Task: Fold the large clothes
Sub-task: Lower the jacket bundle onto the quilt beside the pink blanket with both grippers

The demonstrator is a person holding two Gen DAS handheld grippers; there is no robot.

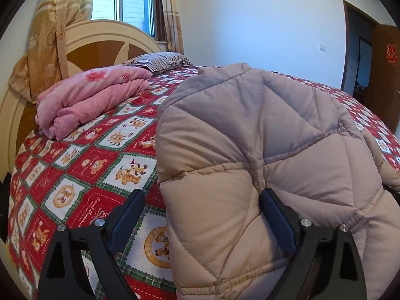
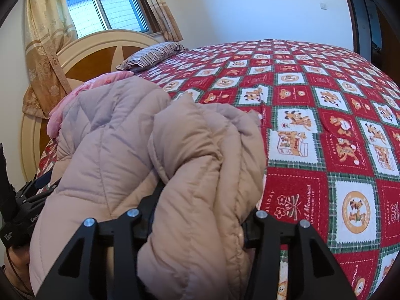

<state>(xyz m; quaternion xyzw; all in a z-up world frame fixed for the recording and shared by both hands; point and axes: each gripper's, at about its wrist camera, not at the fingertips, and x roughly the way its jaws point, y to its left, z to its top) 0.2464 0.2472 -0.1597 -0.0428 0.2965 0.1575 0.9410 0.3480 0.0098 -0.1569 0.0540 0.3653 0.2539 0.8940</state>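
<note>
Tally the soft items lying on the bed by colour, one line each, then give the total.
Beige: 1, the quilted puffer jacket
Pink: 1, the folded blanket
Striped dark and white: 1, the pillow
Total: 3, all on the red patterned bedspread

Left gripper spread wide and angled downward; right gripper partly spread, likewise angled down.

The jacket lies on the bed; left of it a folded blanket, behind that a pillow by the headboard.
</note>
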